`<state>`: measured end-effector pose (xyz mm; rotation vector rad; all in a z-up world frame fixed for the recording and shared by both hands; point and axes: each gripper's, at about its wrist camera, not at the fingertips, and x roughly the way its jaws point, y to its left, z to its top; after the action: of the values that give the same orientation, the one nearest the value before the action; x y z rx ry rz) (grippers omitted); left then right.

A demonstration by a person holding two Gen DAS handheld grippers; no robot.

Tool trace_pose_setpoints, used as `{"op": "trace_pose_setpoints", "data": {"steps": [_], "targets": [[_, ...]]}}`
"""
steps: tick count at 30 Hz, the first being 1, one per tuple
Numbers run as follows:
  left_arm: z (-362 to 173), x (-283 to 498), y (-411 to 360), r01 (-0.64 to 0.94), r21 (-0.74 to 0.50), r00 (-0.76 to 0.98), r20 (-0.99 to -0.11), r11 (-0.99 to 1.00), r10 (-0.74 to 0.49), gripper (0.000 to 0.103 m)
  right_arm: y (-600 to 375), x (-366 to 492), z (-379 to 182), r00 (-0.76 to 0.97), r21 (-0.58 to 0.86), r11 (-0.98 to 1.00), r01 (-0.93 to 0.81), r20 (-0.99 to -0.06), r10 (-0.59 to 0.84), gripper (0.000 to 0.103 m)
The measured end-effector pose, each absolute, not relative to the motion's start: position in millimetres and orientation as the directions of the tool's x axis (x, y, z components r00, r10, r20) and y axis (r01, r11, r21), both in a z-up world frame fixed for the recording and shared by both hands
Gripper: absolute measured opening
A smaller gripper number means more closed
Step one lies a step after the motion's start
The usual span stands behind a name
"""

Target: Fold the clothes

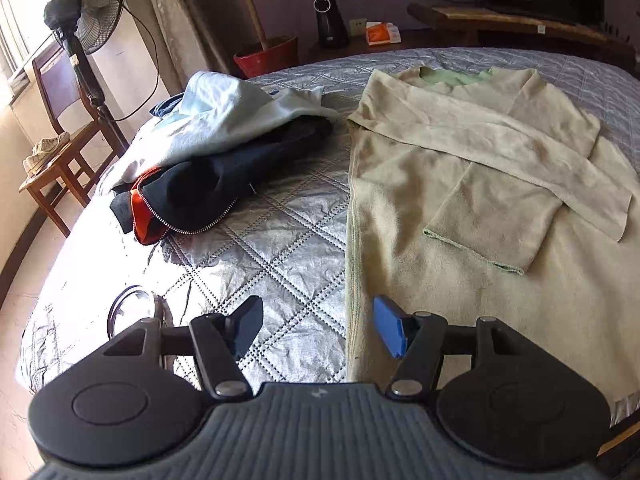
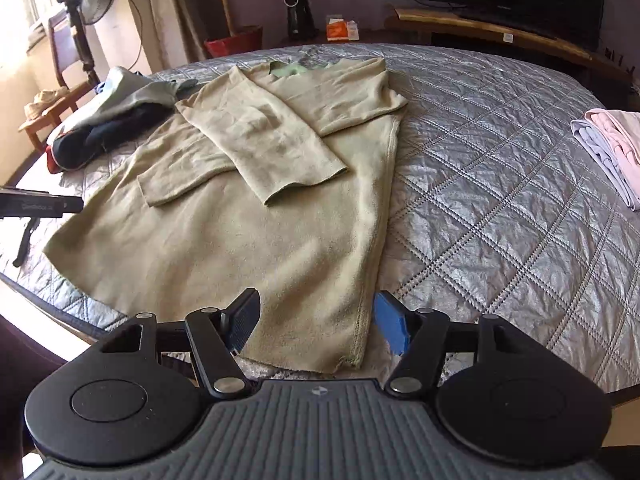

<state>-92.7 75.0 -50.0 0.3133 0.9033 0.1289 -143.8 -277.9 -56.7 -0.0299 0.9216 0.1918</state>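
Note:
A beige long-sleeved top [image 1: 460, 208] lies flat on the silver quilted bed [image 1: 260, 248], both sleeves folded across its chest. In the left wrist view my left gripper [image 1: 316, 328] is open above the top's lower left side edge, which runs between the black finger and the blue pad. The right wrist view shows the same top [image 2: 240, 232]. There my right gripper [image 2: 316, 324] is open over the lower right hem corner, and the pads do not press on the cloth. One black finger [image 2: 60, 205] of the left gripper shows at that view's left edge.
A pile with a pale blue garment [image 1: 216, 120] and a dark zipped jacket [image 1: 208, 188] lies left of the top. Folded pink and lilac clothes [image 2: 616, 152] sit at the bed's right. Beyond the bed stand a fan [image 1: 80, 32], a wooden chair [image 1: 60, 128] and a red bucket [image 1: 268, 56].

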Motion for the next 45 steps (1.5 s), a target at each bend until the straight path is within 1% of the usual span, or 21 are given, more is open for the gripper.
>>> {"op": "trace_pose_setpoints", "data": {"steps": [3,6,8,9,11,14,16,18,21,24,28,31,32,33,34,35,36,40,41,43,45], "targets": [[-61.6,-105.5,61.3,0.083,0.404,0.597,-0.752,0.911,0.279,0.06,-277.1,-153.3,-55.4,0.568,0.021,0.981,-0.191,-0.813,0.128,0.07],[-58.3,-112.7,84.6,-0.028,0.377,0.569,-0.756,0.926,0.324,0.062,-286.6,-159.6,-52.1,0.551,0.026,0.987,-0.159,-0.827,0.11,0.069],[-53.4,-115.0,106.5,-0.127,0.326,0.542,-0.768,0.937,0.341,0.061,-298.7,-160.8,-49.2,0.557,0.078,0.99,-0.115,-0.821,0.129,0.069],[-49.2,-114.4,121.5,-0.191,0.274,0.526,-0.782,0.942,0.334,0.057,-305.0,-161.6,-46.2,0.57,0.124,0.988,-0.098,-0.807,0.157,0.069],[-41.9,-114.1,157.7,-0.312,0.091,0.51,-0.824,0.946,0.248,0.057,-317.5,-162.6,-40.1,0.597,0.22,0.973,-0.065,-0.773,0.214,0.069],[-47.0,-113.8,198.6,-0.379,-0.232,0.506,-0.863,0.896,-0.009,0.062,-336.8,-158.1,-36.4,0.624,0.356,0.935,0.01,-0.733,0.272,0.069],[-53.2,-112.0,209.7,-0.394,-0.342,0.499,-0.859,0.853,-0.114,0.061,-346.7,-151.6,-41.5,0.611,0.44,0.896,0.053,-0.724,0.319,0.07],[-53.8,-110.7,209.3,-0.393,-0.35,0.504,-0.855,0.85,-0.119,0.066,-353.9,-145.6,-47.0,0.598,0.498,0.863,0.088,-0.719,0.354,0.07],[-56.9,-105.9,198.6,-0.351,-0.345,0.495,-0.858,0.87,-0.14,0.071,-358.4,-138.0,-56.5,0.568,0.526,0.843,0.113,-0.731,0.379,0.07],[-57.4,-103.3,190.8,-0.328,-0.331,0.492,-0.859,0.885,-0.139,0.079,-359.3,-134.7,-57.3,0.571,0.533,0.84,0.103,-0.723,0.389,0.069],[-57.8,-101.8,190.7,-0.342,-0.339,0.498,-0.856,0.876,-0.137,0.082,-357.9,-131.1,-54.4,0.582,0.528,0.846,0.073,-0.711,0.393,0.064],[-59.4,-100.3,189.3,-0.339,-0.351,0.497,-0.855,0.873,-0.151,0.09,-351.7,-128.5,-53.8,0.559,0.522,0.852,0.035,-0.717,0.416,0.064],[-60.3,-99.2,188.1,-0.332,-0.354,0.496,-0.854,0.874,-0.158,0.095,-348.9,-127.8,-55.0,0.548,0.513,0.858,0.028,-0.726,0.417,0.059],[-61.0,-98.1,186.3,-0.323,-0.356,0.493,-0.854,0.877,-0.165,0.098,-345.9,-127.3,-56.3,0.536,0.502,0.865,0.02,-0.735,0.414,0.051],[-61.4,-96.9,183.9,-0.315,-0.352,0.49,-0.856,0.882,-0.167,0.1,-342.8,-126.8,-57.6,0.525,0.49,0.872,0.013,-0.745,0.411,0.048],[-61.6,-95.8,181.6,-0.312,-0.342,0.488,-0.858,0.886,-0.16,0.101,-339.8,-126.3,-58.9,0.514,0.478,0.878,0.005,-0.755,0.408,0.037],[-61.6,-95.0,180.7,-0.314,-0.341,0.488,-0.858,0.886,-0.158,0.101,-339.8,-126.3,-59.0,0.512,0.482,0.876,0.006,-0.754,0.411,0.03],[-61.8,-92.2,180.7,-0.322,-0.376,0.495,-0.849,0.869,-0.184,0.101,-345.2,-128.7,-56.8,0.526,0.516,0.856,0.021,-0.734,0.429,0.033],[-61.9,-91.9,181.3,-0.316,-0.406,0.5,-0.839,0.857,-0.214,0.098,-346.6,-129.2,-57.1,0.527,0.519,0.854,0.028,-0.734,0.429,0.036],[-62.0,-91.7,181.0,-0.305,-0.443,0.507,-0.825,0.843,-0.25,0.094,-347.8,-129.4,-59.2,0.519,0.519,0.854,0.041,-0.741,0.426,0.056],[-62.5,-90.4,179.6,-0.308,-0.451,0.51,-0.822,0.838,-0.254,0.095,-344.7,-129.6,-59.7,0.523,0.505,0.863,0.027,-0.742,0.418,0.057]]}}
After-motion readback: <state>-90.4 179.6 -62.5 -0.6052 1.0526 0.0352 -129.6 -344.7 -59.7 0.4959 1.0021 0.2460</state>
